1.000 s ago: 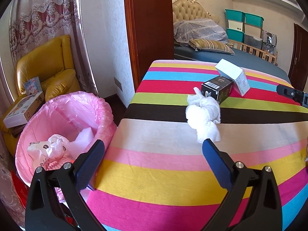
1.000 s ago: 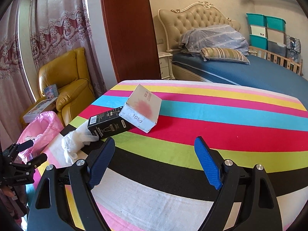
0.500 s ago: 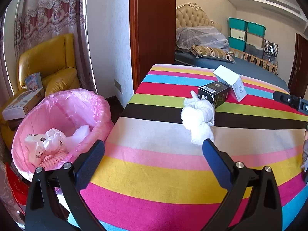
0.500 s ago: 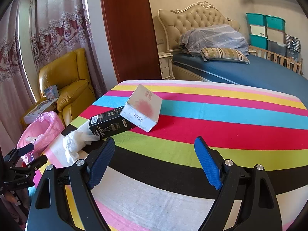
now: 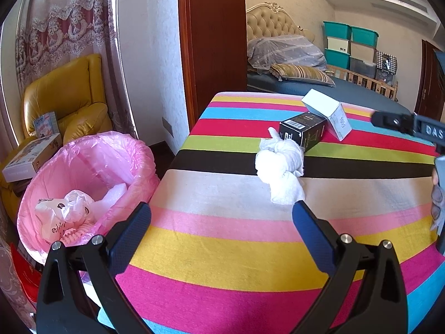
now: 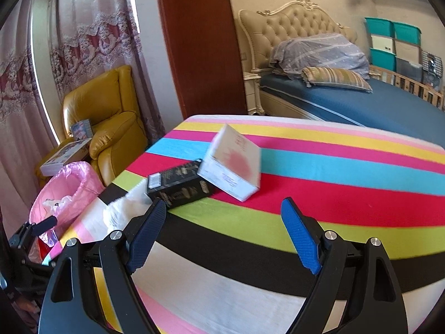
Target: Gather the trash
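Note:
On the striped table (image 5: 222,239) lie a knotted white rag (image 5: 281,167), a black box (image 5: 303,130) and a white carton (image 5: 328,111) leaning on it. My left gripper (image 5: 222,214) is open, hovering near the table's front left corner, short of the rag, nothing between its fingers. In the right wrist view my right gripper (image 6: 222,208) is open and empty above the table (image 6: 347,211), just short of the black box (image 6: 178,183) and white carton (image 6: 230,164); the rag (image 6: 122,208) sits left of its left finger. The pink-lined bin (image 5: 83,175) stands left of the table.
The bin holds a crumpled white bag (image 5: 61,211) and foam. A yellow armchair (image 5: 64,103) with boxes stands behind it. A bed (image 6: 361,103), a wooden door panel (image 5: 214,41) and stacked storage crates (image 5: 350,44) lie beyond the table. A person's hand (image 5: 438,194) shows at right.
My right gripper has moved forward and left toward the black box and white carton, which now look larger. The left gripper view has shifted only slightly; both grippers stay open.

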A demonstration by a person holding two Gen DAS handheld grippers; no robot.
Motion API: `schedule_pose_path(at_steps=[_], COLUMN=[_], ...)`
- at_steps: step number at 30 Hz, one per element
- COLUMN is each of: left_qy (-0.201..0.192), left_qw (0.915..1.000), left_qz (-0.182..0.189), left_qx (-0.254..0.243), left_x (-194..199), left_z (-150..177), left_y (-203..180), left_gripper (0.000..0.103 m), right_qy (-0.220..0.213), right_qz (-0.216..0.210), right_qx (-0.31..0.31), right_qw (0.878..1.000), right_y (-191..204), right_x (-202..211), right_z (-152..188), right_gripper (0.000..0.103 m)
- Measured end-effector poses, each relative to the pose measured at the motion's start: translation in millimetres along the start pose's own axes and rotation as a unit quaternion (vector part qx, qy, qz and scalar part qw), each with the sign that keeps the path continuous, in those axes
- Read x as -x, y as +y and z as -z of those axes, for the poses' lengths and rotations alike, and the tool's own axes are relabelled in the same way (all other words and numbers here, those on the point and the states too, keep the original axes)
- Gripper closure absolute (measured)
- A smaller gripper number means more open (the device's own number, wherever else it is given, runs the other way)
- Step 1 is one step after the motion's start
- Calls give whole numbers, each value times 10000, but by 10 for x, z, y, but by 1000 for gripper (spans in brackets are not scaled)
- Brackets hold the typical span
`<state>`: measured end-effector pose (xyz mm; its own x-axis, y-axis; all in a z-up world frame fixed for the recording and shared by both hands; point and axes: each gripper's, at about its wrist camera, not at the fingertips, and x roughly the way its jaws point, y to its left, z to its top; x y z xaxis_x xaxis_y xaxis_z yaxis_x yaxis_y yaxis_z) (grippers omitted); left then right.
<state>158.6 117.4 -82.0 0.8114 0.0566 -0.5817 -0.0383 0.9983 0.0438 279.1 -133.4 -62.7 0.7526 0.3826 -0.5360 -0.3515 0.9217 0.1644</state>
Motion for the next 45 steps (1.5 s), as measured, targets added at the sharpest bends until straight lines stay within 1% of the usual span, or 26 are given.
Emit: schedule_pose_path(at_steps=[5,7,9,12,14,15,17,19,21,25,28,31,32,33,34,35,36,37,38,39,40,43,44,45], left_qy=[104,152,287,393,596,601,669,750,742,875,970,1074,1117,1152,1173,1186,1206,1259,1286,1257,1245,1180,1148,1114], left_qw=[9995,9993,9986,9981,9968,9967,9965,9955,9960,9954,9948,9937,9932,9927,9923,9920,9916,9907,9901,9905,9906,9917,9922,9928], left_qz=[110,256,413,446,494,537,492,579,505,375,271,273,285,302,368,410,444,510,555,559,568,513,481,443], left_qx=[-260,-222,-154,-141,-178,-136,-55,3,-42,-88,-124,-145,-163,-164,-138,-121,-114,-106,-92,-78,-69,-10,39,76], left_x=[-33,-60,-115,-224,-348,-386,-480,-548,-597,-767,-874,-936,-960,-968,-975,-978,-982,-997,-1007,-995,-988,-950,-932,-907], left_z=[-35,-75,-122,-215,-301,-332,-401,-475,-532,-604,-620,-617,-612,-602,-602,-599,-592,-586,-579,-581,-573,-552,-547,-539], left_y=[-94,-132,-174,-240,-302,-320,-352,-389,-426,-497,-539,-549,-552,-553,-537,-526,-516,-498,-486,-466,-469,-417,-397,-364], left_gripper=[5,5,5,5,5,5,5,5,5,5,5,5,6,9,12,20,30,36,45,51,53,55,56,56], right_qy=[10,31,44,215,360,461,538,648,768,1033,1095,1189,1234,1244,1259,1238,1193,1157,1091,1012,949,792,761,760], right_qz=[13,67,190,334,355,370,483,623,674,756,785,806,847,864,872,921,967,930,930,993,929,801,739,644], right_qx=[277,436,531,501,463,476,558,605,537,547,632,682,730,766,798,845,891,900,914,975,1007,1156,1220,1290], right_qw=[9996,9990,9984,9980,9976,9971,9958,9941,9933,9903,9889,9873,9860,9855,9850,9844,9841,9848,9854,9851,9860,9869,9869,9866], right_y=[235,317,356,338,319,321,324,309,250,210,242,263,273,277,284,282,281,260,264,289,325,499,567,646], right_x=[-196,-305,-420,-636,-759,-850,-954,-1050,-1129,-1291,-1368,-1433,-1463,-1477,-1492,-1496,-1486,-1463,-1441,-1412,-1386,-1358,-1362,-1379], right_z=[-184,-275,-364,-461,-495,-522,-554,-591,-621,-636,-667,-706,-721,-728,-737,-749,-758,-769,-789,-815,-844,-898,-917,-927], right_gripper=[22,23,23,22,23,23,23,23,23,23,23,23,26,33,36,44,51,55,60,62,62,64,81,102])
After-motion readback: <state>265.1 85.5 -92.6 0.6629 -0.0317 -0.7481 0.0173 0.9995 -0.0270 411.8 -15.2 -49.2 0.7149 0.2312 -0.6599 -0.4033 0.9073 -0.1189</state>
